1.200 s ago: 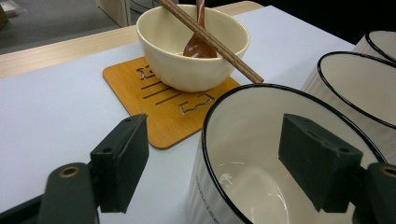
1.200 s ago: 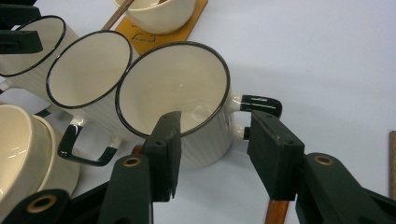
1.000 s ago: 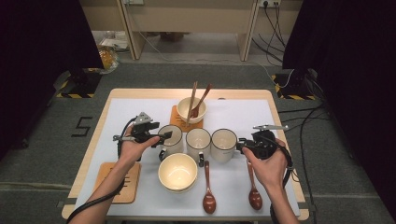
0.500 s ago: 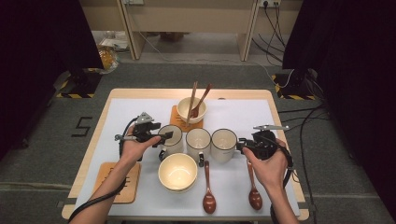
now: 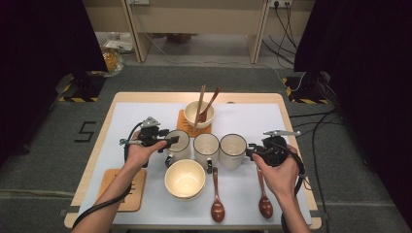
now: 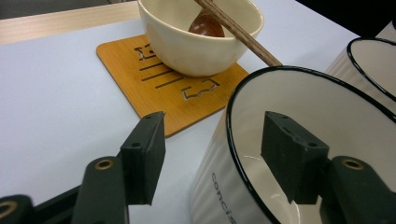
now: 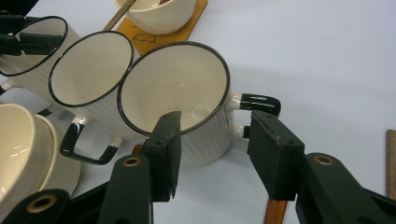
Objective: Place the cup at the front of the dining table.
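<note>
Claws at the outer mugs

Our left claw (image 6: pixel 212 163) straddles the left mug's (image 6: pixel 327 140) rim, jaws apart, one inside; its base is cut off. Our right claw (image 7: pixel 215 149) gapes before the right mug (image 7: pixel 187 98), whose handle (image 7: pixel 257 103) lies half hidden behind a jaw.

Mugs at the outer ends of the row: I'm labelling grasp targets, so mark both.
left mug (image 6: pixel 243 140), left gripper view, on its black rim.
right mug (image 7: pixel 177 79), right gripper view, on its inner wall.

bright tabletop, dark surrounds; jaws maybe blurry
</note>
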{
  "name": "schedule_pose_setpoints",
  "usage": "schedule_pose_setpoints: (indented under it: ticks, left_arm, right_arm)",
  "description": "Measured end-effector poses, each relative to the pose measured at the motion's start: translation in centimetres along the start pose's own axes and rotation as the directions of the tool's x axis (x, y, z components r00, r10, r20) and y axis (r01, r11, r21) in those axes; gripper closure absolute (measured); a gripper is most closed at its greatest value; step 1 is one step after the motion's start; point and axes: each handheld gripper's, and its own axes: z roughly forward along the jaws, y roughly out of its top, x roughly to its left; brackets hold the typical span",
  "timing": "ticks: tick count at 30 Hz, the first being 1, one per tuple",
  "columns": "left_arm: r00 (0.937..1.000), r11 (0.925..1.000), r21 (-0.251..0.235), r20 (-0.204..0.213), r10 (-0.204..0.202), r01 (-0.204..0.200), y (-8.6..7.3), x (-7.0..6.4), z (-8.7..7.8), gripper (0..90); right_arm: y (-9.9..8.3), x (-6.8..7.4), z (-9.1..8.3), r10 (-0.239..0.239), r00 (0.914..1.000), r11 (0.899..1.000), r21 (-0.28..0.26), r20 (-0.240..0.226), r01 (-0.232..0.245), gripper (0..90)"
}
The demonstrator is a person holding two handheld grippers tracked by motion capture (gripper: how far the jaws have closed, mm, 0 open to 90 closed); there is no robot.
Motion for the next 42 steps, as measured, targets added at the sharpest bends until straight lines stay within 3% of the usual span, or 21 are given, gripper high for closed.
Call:
schedule_pose_setpoints:
  ticks: [5, 14, 20, 28, 33, 42]
  left_arm:
    - [1.0000, 1.0000, 0.009, 0.003, 0.002, -0.002, 0.2, 0.0, 0.0, 48.8]
    - [0.9998, 0.9976, 0.068, 0.019, 0.011, -0.012, 0.7, -0.4, 0.1, 64.6]
    - [0.9993, 0.9940, 0.103, -0.011, 0.037, -0.036, 1.2, -0.6, 0.2, 72.8]
    - [0.9947, 0.9888, 0.122, -0.047, 0.091, -0.085, 1.3, -0.9, 0.0, 75.5]
    - [0.9931, 0.9906, 0.103, -0.065, 0.097, -0.090, 1.0, -0.8, -0.8, 77.8]
    - [0.9935, 0.9978, 0.025, -0.095, 0.063, -0.061, -0.4, -0.2, -2.3, 80.5]
  right_arm:
    - [0.0, 0.0, 0.0, 0.000, 1.0000, 1.000, 0.000, 0.001, 0.000, 54.0]
    - [0.0, 0.0, 0.1, -0.002, 1.0000, 1.000, 0.000, 0.000, 0.002, 54.0]
    - [-0.1, 0.0, 0.1, -0.001, 1.0000, 1.000, 0.002, 0.000, 0.001, 53.9]
    - [-0.1, -0.1, 0.1, 0.003, 1.0000, 1.000, 0.002, 0.000, -0.003, 53.9]
    - [-0.1, -0.1, 0.0, 0.005, 1.0000, 1.000, -0.004, 0.001, -0.005, 53.9]
    - [-0.1, 0.2, 0.2, -0.006, 1.0000, 1.000, -0.003, -0.001, 0.006, 53.9]
